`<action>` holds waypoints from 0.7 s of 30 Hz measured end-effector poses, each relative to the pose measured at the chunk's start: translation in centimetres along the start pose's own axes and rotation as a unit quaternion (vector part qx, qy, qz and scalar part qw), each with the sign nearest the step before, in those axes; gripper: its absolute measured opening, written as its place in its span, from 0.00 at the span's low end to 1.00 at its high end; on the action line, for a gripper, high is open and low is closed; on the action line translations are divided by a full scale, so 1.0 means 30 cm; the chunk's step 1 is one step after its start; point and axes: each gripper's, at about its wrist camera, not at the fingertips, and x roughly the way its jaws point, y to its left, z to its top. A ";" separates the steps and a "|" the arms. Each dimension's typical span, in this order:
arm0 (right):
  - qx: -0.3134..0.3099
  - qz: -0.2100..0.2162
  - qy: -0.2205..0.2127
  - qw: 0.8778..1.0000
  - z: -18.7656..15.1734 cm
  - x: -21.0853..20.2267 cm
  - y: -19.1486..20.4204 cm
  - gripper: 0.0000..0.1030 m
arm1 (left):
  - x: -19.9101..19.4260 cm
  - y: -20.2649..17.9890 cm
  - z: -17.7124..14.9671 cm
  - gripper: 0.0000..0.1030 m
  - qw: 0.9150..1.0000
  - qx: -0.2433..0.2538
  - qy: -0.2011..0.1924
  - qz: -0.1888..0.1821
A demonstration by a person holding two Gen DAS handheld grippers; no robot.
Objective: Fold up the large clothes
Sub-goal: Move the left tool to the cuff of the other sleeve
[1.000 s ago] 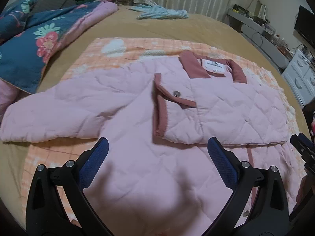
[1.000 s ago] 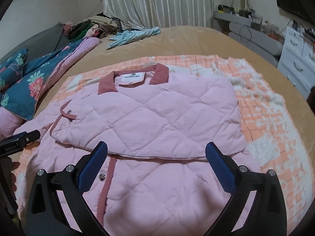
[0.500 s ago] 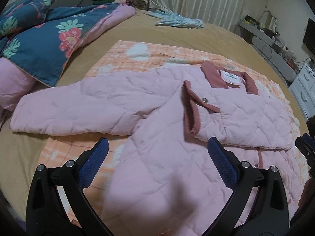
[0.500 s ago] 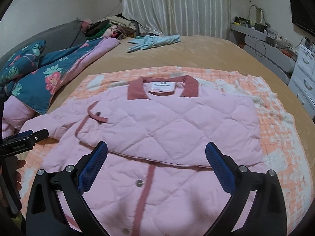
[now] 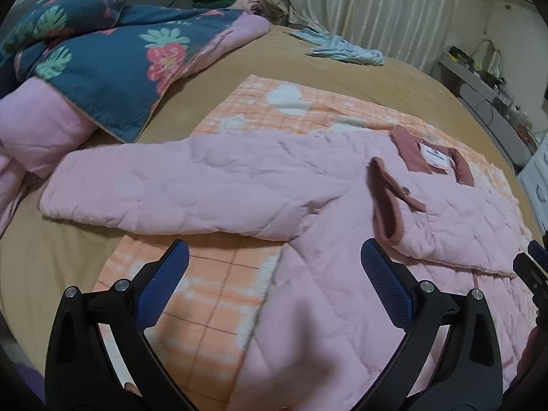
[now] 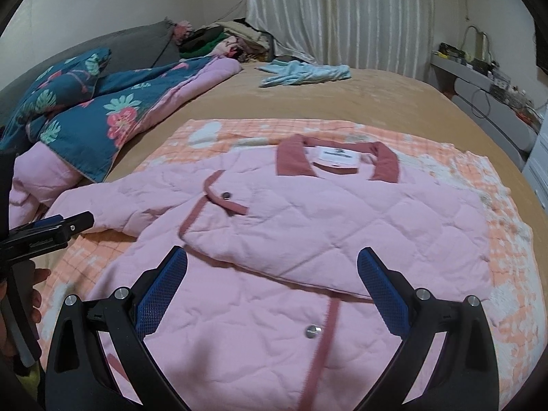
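A pink quilted jacket with dusty-red collar and trim lies on an orange checked blanket on the bed. Its right side is folded across the chest. Its left sleeve stretches out flat toward the pillows. My left gripper hovers open above the jacket's lower left edge, holding nothing. My right gripper is open above the front placket near a snap button. The left gripper also shows at the right wrist view's left edge.
A blue floral quilt with pink lining is piled at the left. A light-blue garment lies at the far side of the tan bed. Clothes heap by the curtain; a shelf and white drawers stand right.
Both grippers have shifted left and pulled back; the outstretched sleeve now fills more of the left wrist view. The jacket itself has not moved. Both grippers stay open.
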 end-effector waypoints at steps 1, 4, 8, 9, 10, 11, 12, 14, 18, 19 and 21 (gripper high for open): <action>-0.003 0.003 0.000 1.000 0.003 0.004 0.017 0.96 | 0.002 0.022 0.000 0.91 1.000 -0.006 0.000 0.003; -0.016 0.008 -0.004 1.000 0.012 0.012 0.064 0.96 | 0.004 0.064 0.000 0.91 1.000 -0.018 -0.001 0.007; -0.031 0.014 -0.008 0.999 0.026 0.023 0.131 0.96 | 0.010 0.122 -0.001 0.91 0.999 -0.032 -0.003 0.015; -0.034 0.016 -0.008 0.999 0.030 0.028 0.144 0.96 | 0.012 0.137 -0.001 0.91 0.999 -0.036 -0.004 0.017; -0.038 0.018 -0.007 0.999 0.032 0.031 0.157 0.96 | 0.016 0.147 -0.001 0.91 0.999 -0.039 -0.004 0.018; -0.043 0.020 -0.007 0.999 0.035 0.037 0.177 0.96 | 0.018 0.165 -0.001 0.91 0.999 -0.044 -0.005 0.021; -0.047 0.022 -0.007 0.999 0.037 0.043 0.190 0.96 | 0.021 0.183 -0.002 0.91 0.999 -0.049 -0.005 0.023; -0.054 0.025 -0.007 0.998 0.041 0.056 0.220 0.96 | 0.028 0.213 -0.003 0.91 0.998 -0.057 -0.006 0.026; -0.065 0.036 -0.002 0.997 0.044 0.089 0.271 0.96 | 0.046 0.279 -0.012 0.91 0.997 -0.071 -0.003 0.036; -0.068 0.038 -0.001 0.997 0.044 0.097 0.284 0.96 | 0.050 0.299 -0.015 0.91 0.996 -0.076 -0.002 0.039; -0.074 0.043 0.002 0.996 0.046 0.120 0.315 0.96 | 0.062 0.342 -0.021 0.91 0.995 -0.086 0.000 0.045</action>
